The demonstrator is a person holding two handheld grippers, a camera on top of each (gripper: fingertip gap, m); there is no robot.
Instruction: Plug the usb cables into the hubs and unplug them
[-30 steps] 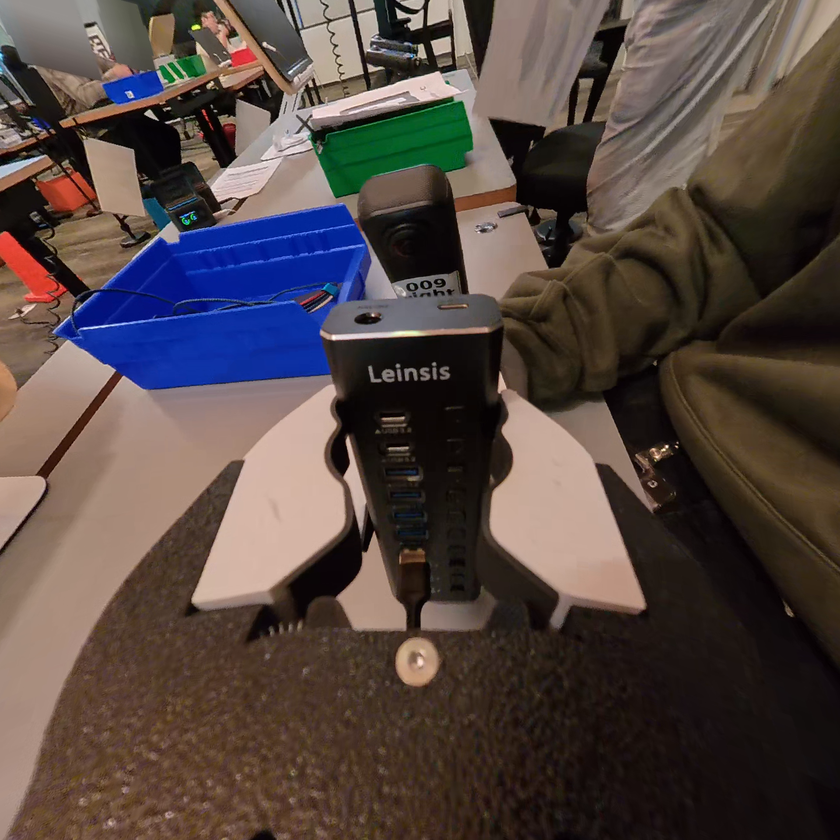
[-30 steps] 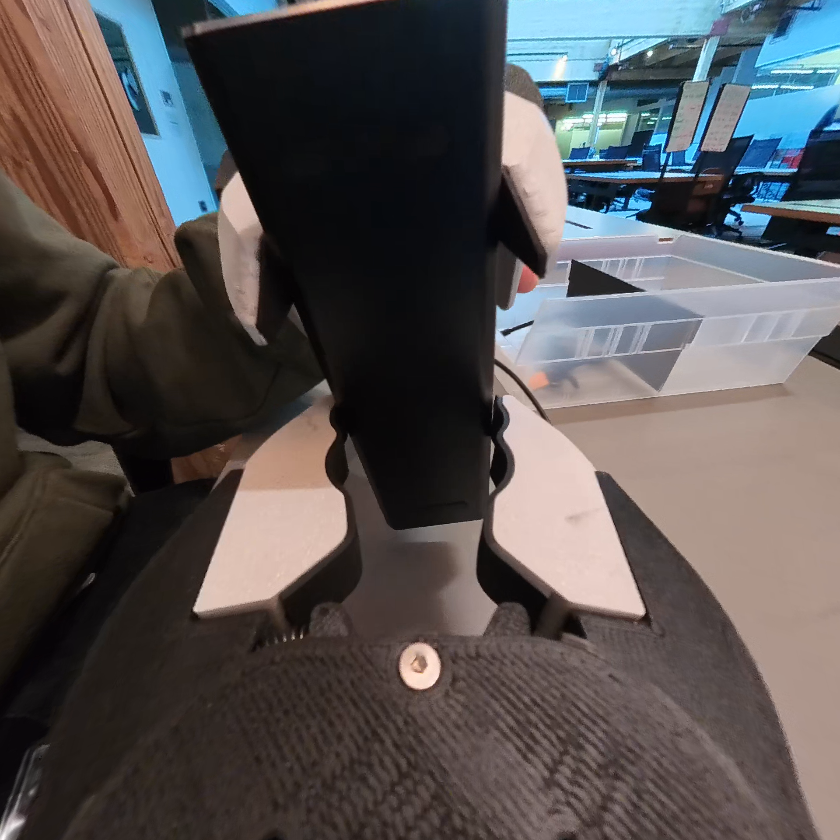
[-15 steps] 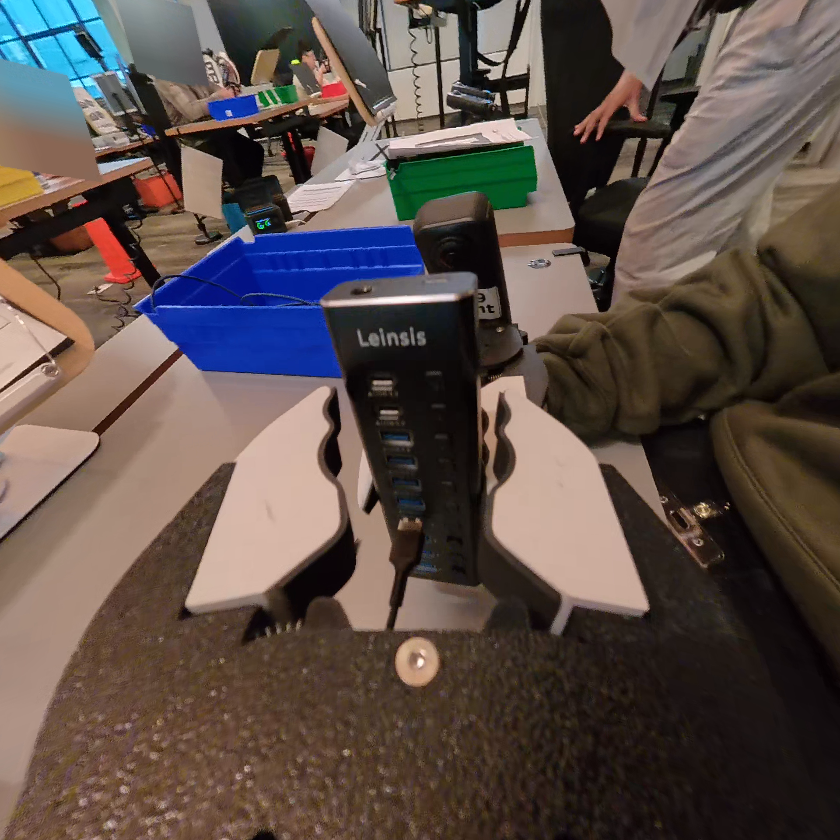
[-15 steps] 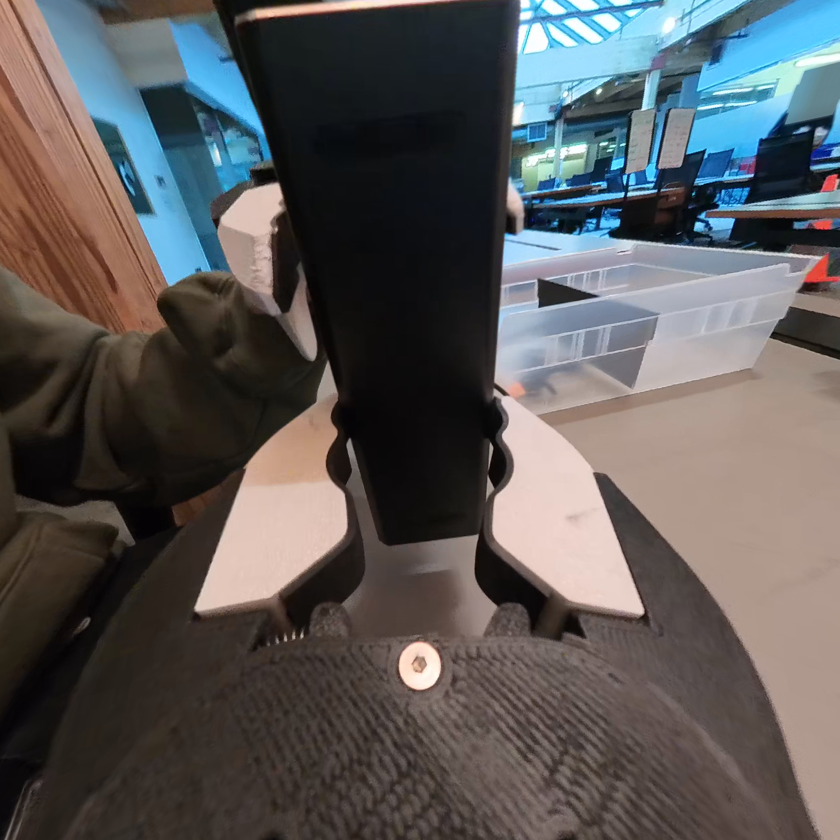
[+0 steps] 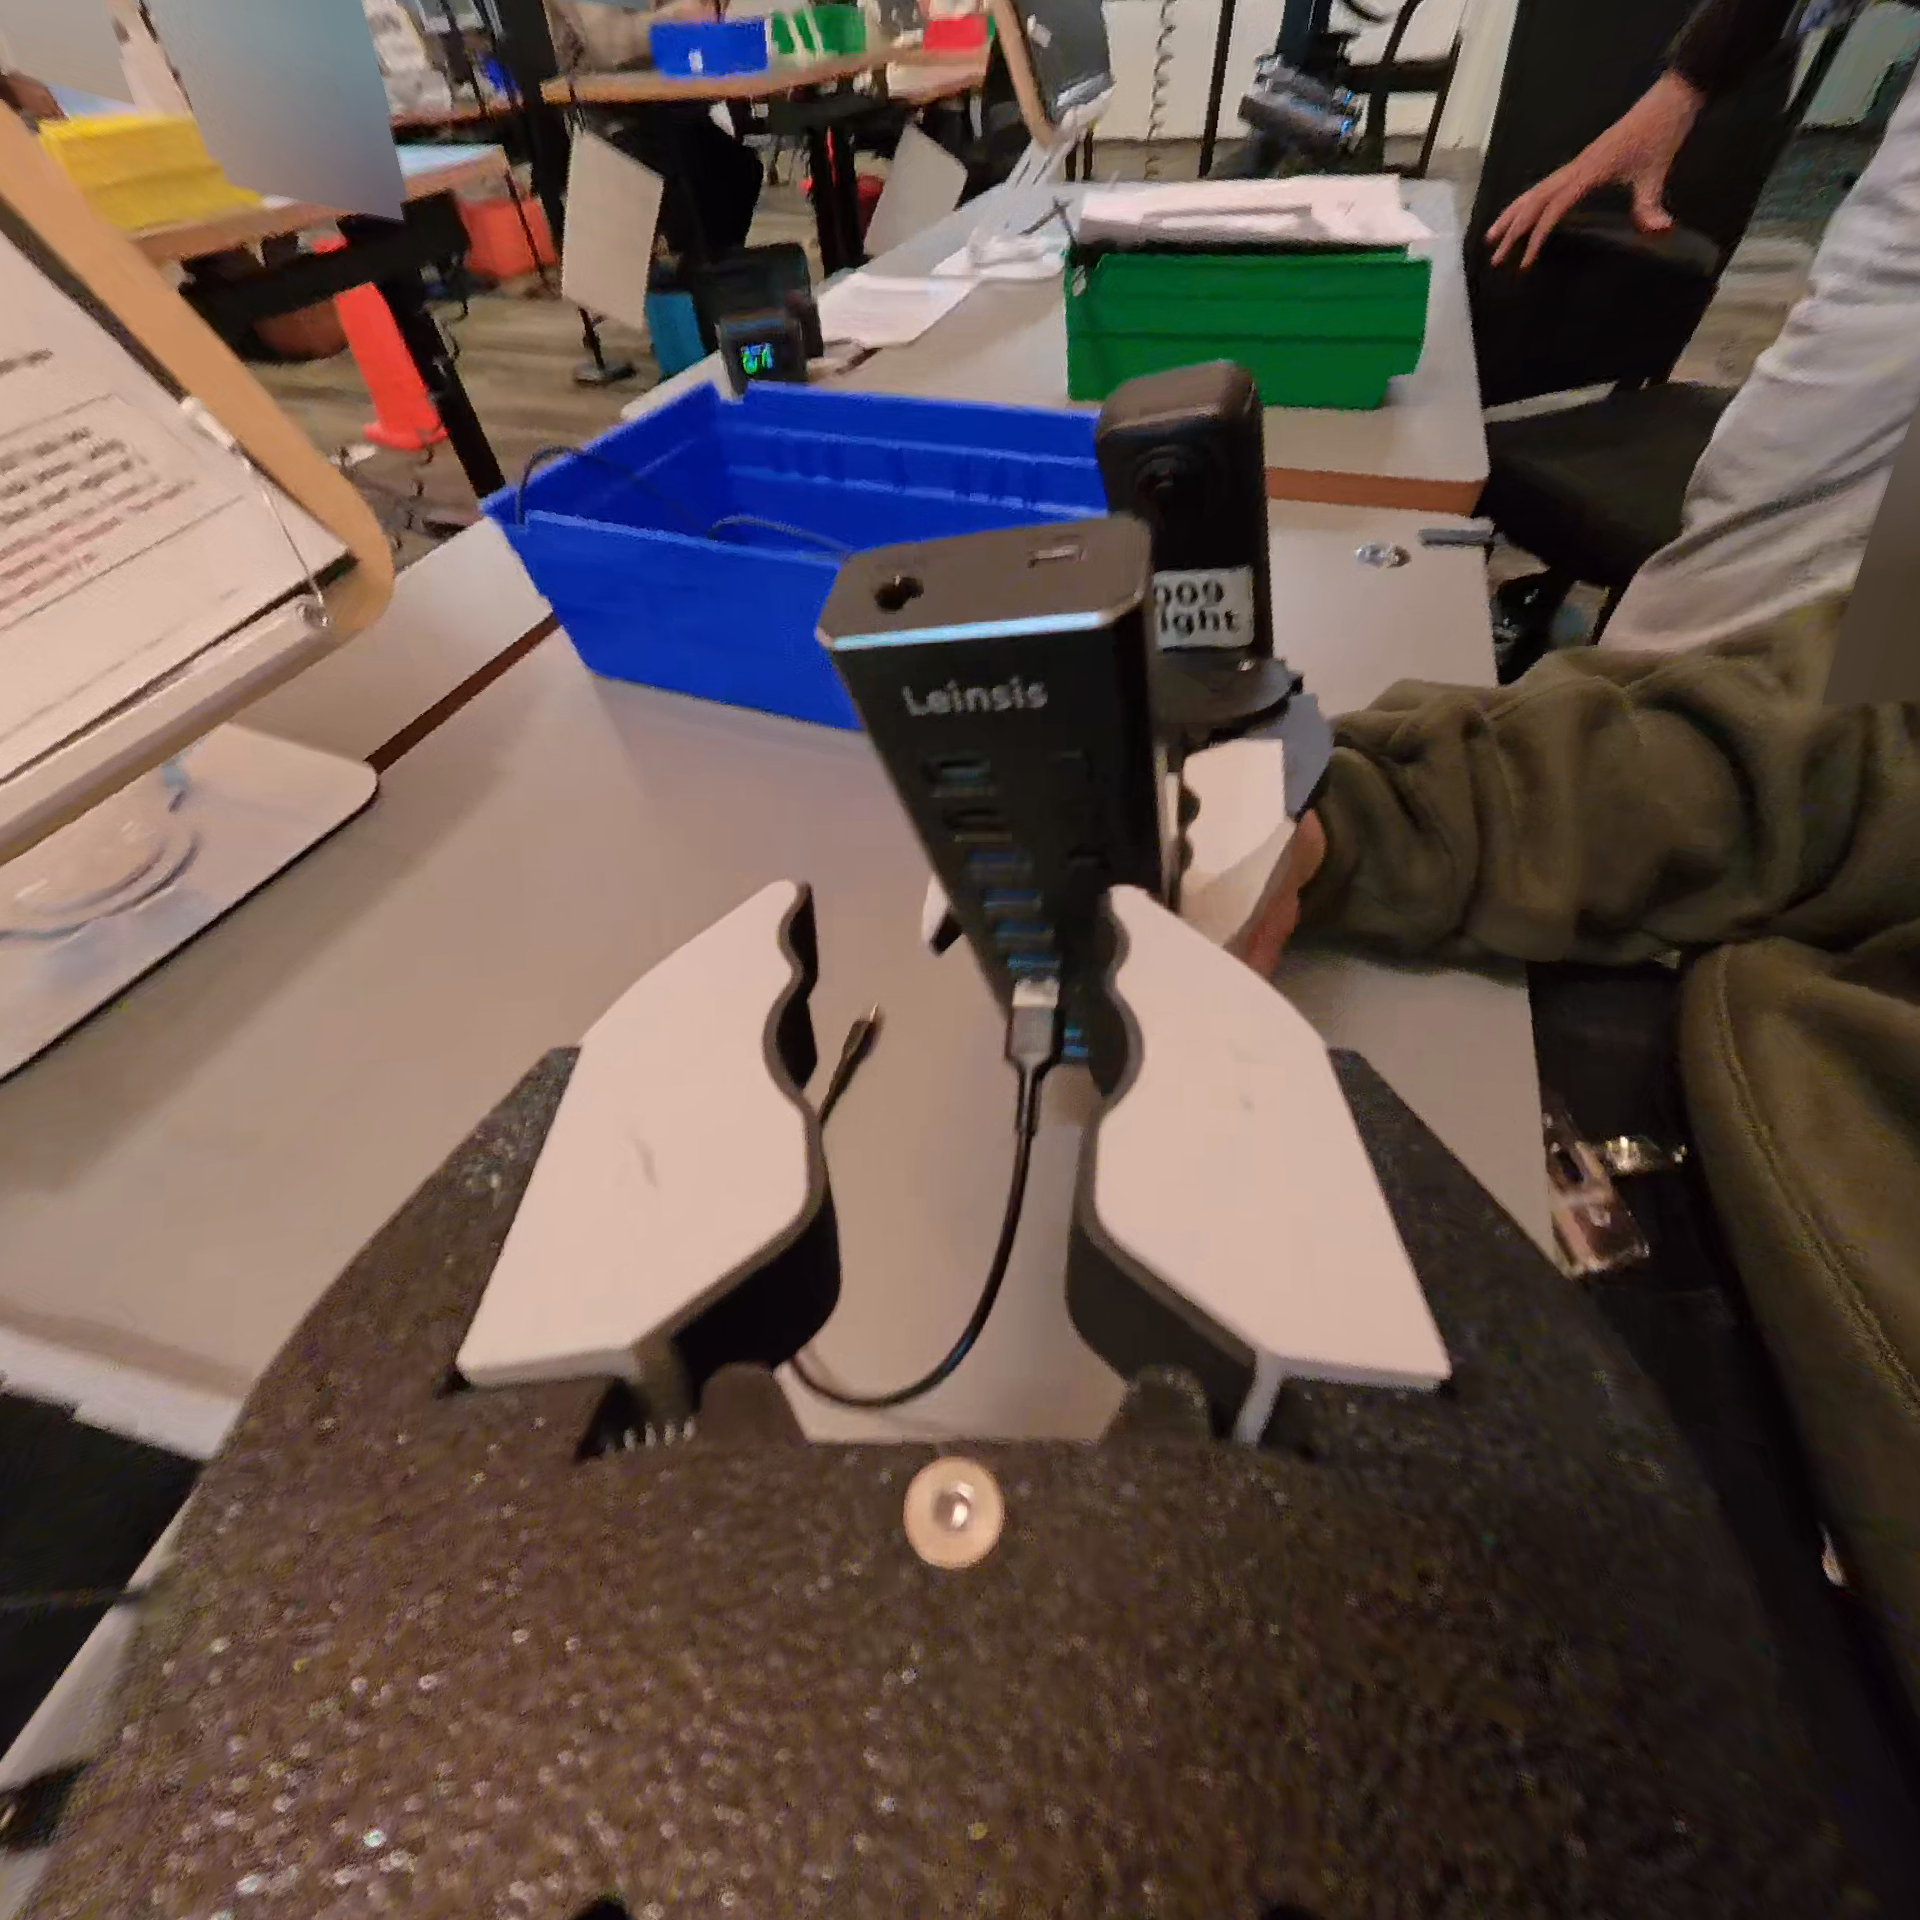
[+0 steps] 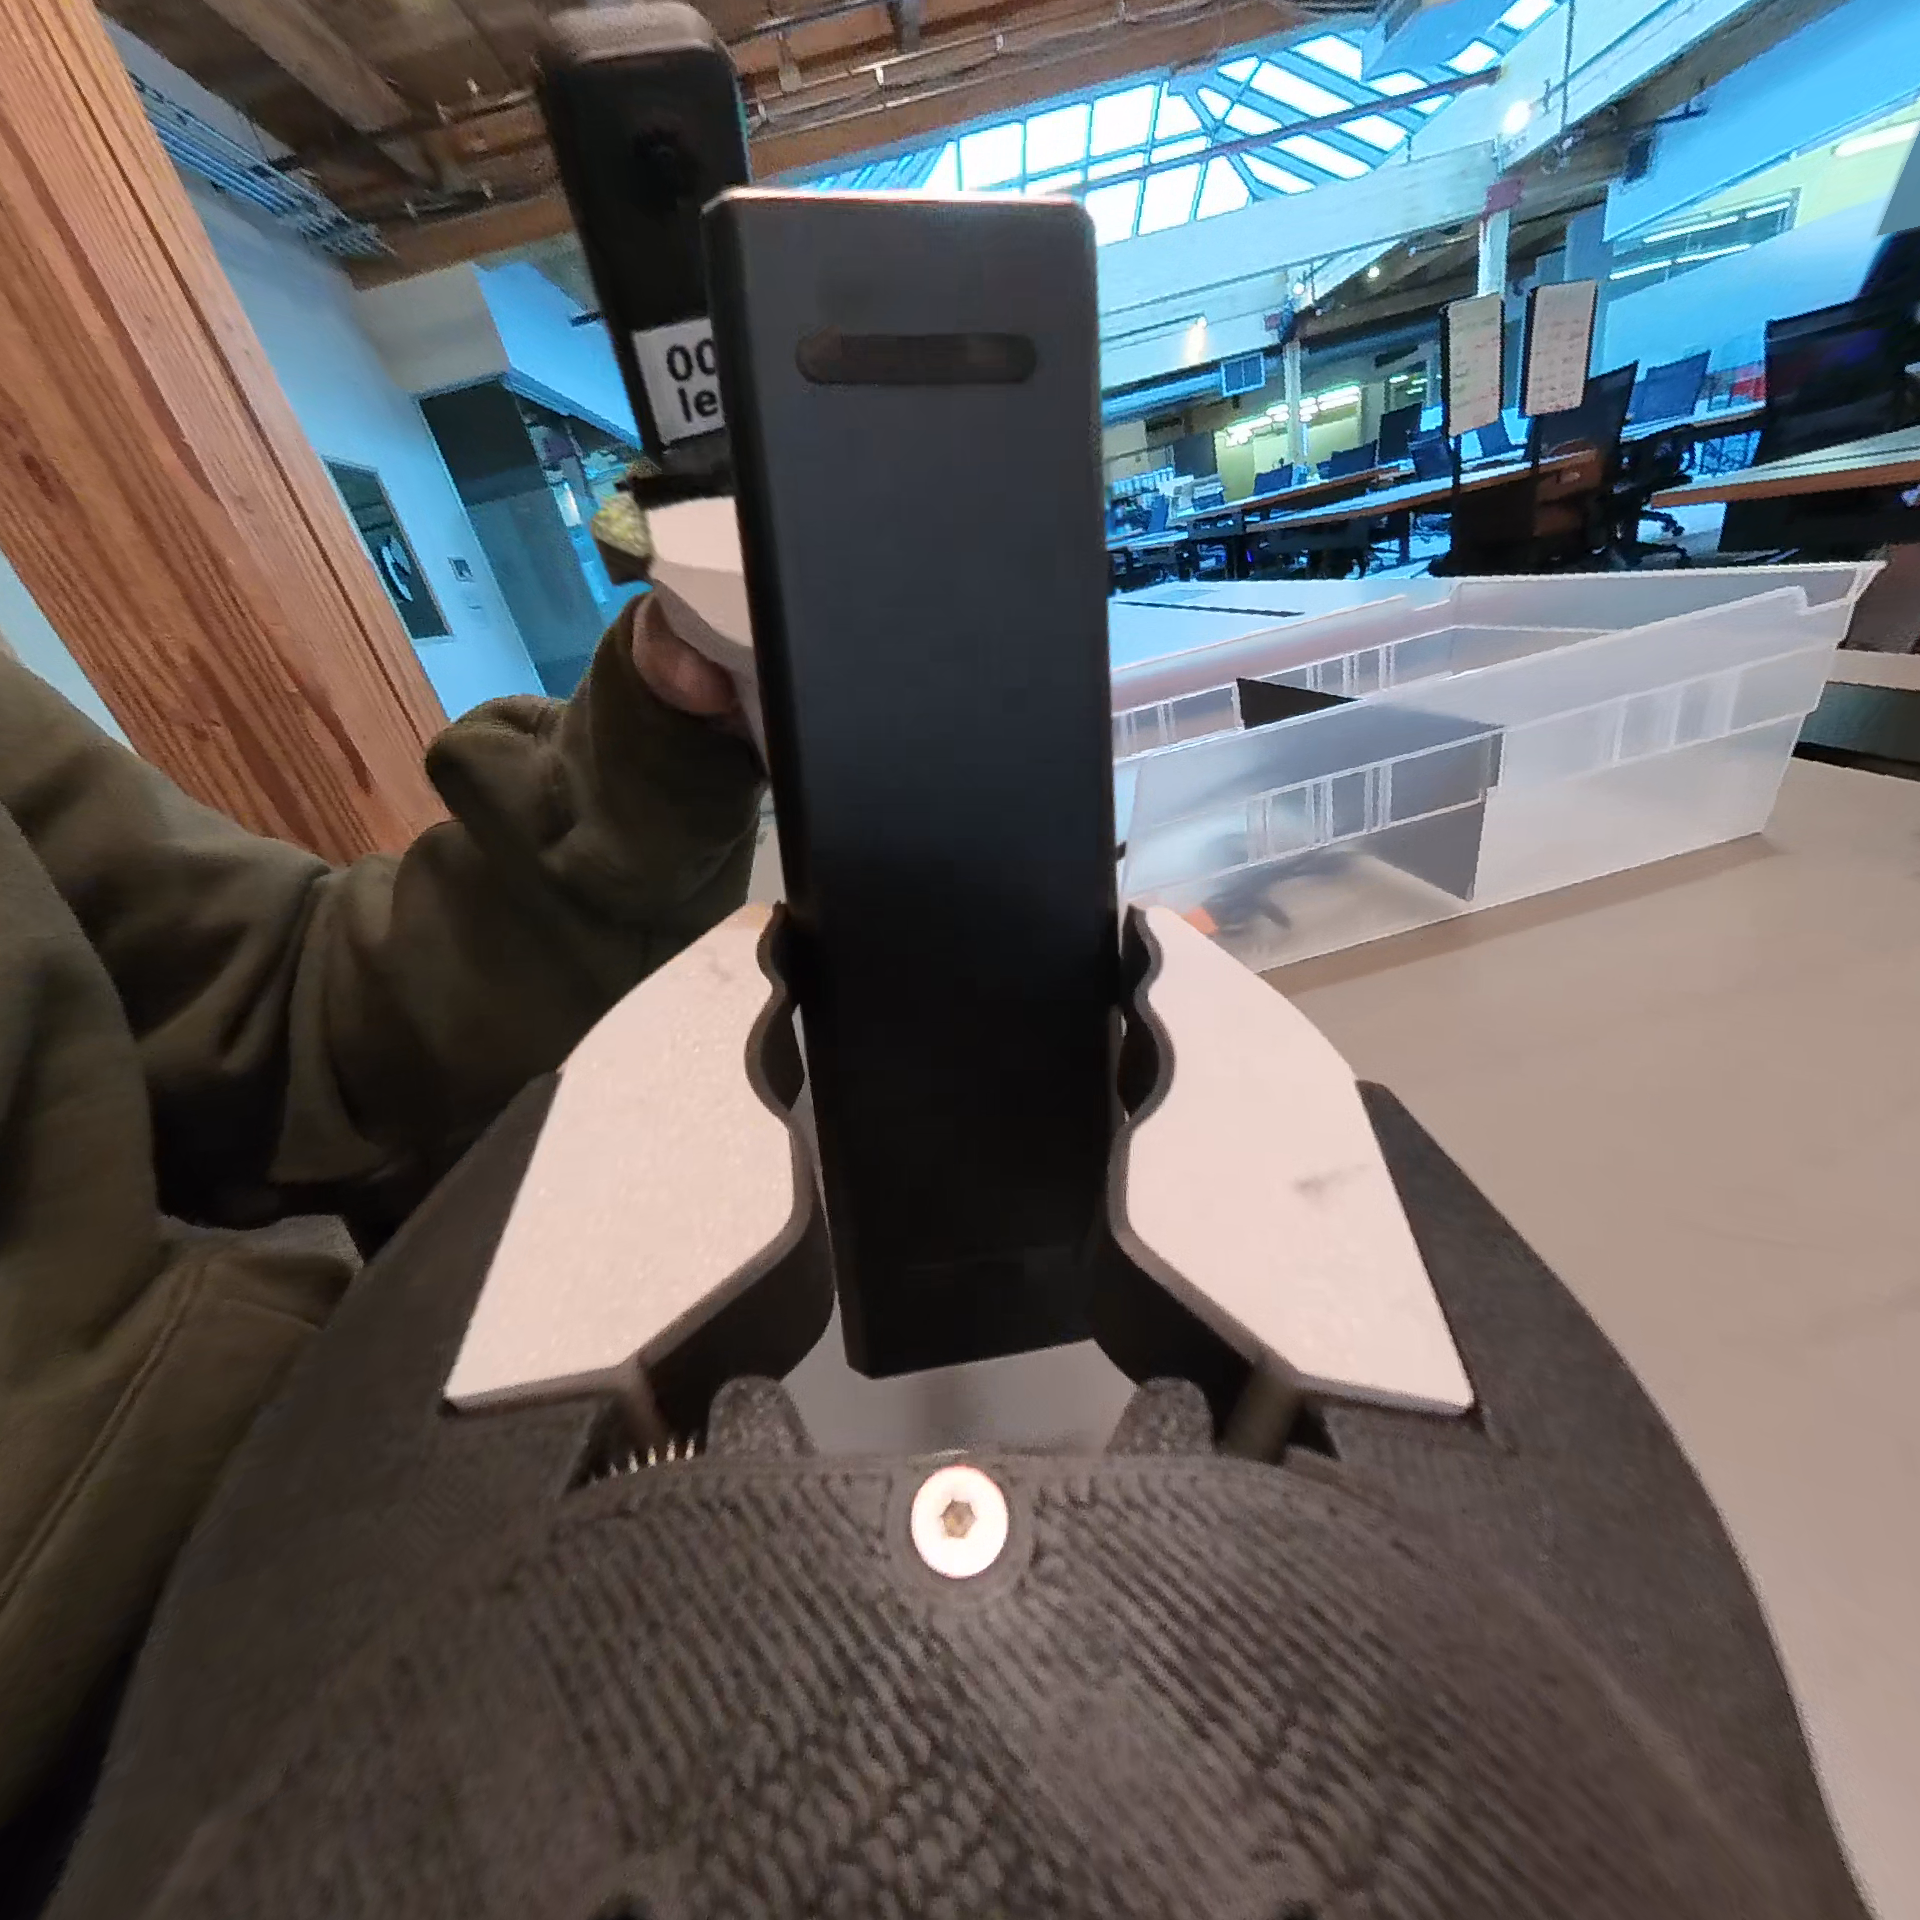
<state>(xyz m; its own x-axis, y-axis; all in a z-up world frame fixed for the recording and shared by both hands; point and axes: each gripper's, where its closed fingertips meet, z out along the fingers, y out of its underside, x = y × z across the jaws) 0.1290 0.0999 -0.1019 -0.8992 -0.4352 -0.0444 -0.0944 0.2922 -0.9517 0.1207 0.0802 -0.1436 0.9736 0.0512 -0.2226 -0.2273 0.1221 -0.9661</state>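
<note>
A black multi-port USB hub (image 5: 1013, 748) stands upright, port side facing me in the left wrist view. My right gripper (image 6: 956, 925) is shut on its lower sides; that view shows the hub's plain back (image 6: 925, 727). A black USB cable (image 5: 987, 1278) has one plug (image 5: 1034, 1013) in a lower port, and its free end (image 5: 860, 1029) lies on the table. My left gripper (image 5: 956, 904) is open and empty, with the cable looping between its fingers. The hub is close to its right finger (image 5: 1226, 1122). The right gripper's fingers (image 5: 1236, 831) show behind the hub.
A blue bin (image 5: 727, 603) holding cables stands behind the hub, and a green bin (image 5: 1247, 312) farther back. A document stand (image 5: 156, 540) is at the left. A clear divided bin (image 6: 1455, 748) sits on the table on the right. A person in light clothing (image 5: 1787, 416) stands nearby. Some 6 centimeters of space lies between my two pairs of fingers.
My left gripper has opened, let go of the hub and drawn back and to the left. The cable stays plugged in. The right gripper still holds the hub.
</note>
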